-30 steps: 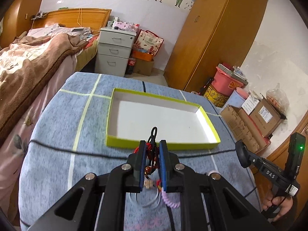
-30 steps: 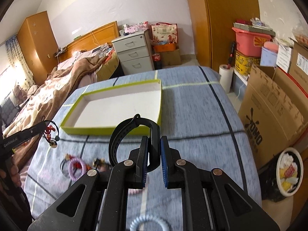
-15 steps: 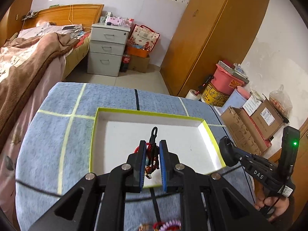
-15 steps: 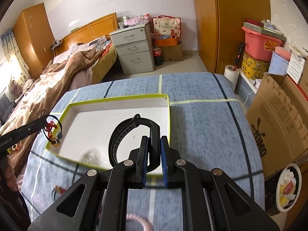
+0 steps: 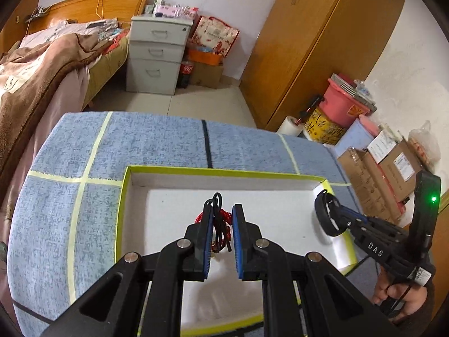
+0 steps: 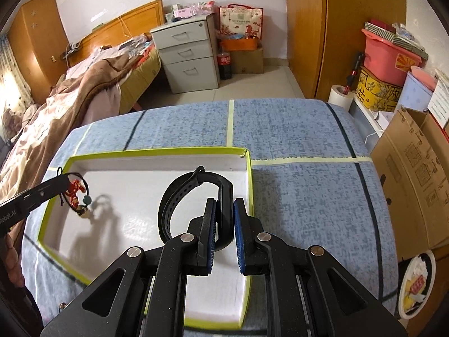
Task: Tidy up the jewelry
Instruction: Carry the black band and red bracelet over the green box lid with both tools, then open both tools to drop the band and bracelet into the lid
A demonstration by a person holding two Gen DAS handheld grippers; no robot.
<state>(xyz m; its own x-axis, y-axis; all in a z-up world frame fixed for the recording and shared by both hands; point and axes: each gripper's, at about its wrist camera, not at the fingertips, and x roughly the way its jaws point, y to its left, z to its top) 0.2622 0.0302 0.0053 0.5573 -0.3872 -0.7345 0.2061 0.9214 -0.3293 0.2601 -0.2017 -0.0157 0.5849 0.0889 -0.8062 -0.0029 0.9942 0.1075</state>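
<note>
Jewelry in both grippers, and both hang over the tray! The left gripper [image 5: 220, 219] is clamped on a red-and-black cord bracelet [image 5: 220, 226], its loops bunched between the blue pads, a black loop poking out at twelve o'clock. From the right wrist view that bracelet [image 6: 77, 195] dangles just inside the tray's wall at nine o'clock, a bead and a small bell at the bottom. The right gripper [image 6: 224, 216] pinches a black wristband [image 6: 179, 196], whose perforated strap curls out toward ten o'clock. In the left view the wristband [image 5: 325, 216] sits at three o'clock, close to the tray's right wall. The yellow-green tray [image 5: 224, 170] has a bare white floor with plenty of room between the two pieces. It lies on the blue taped desk [image 6: 303, 193], with wide cloth open at twelve and three o'clock. A cardboard box [image 6: 415, 179] stands just past the desk's edge at three o'clock.
</note>
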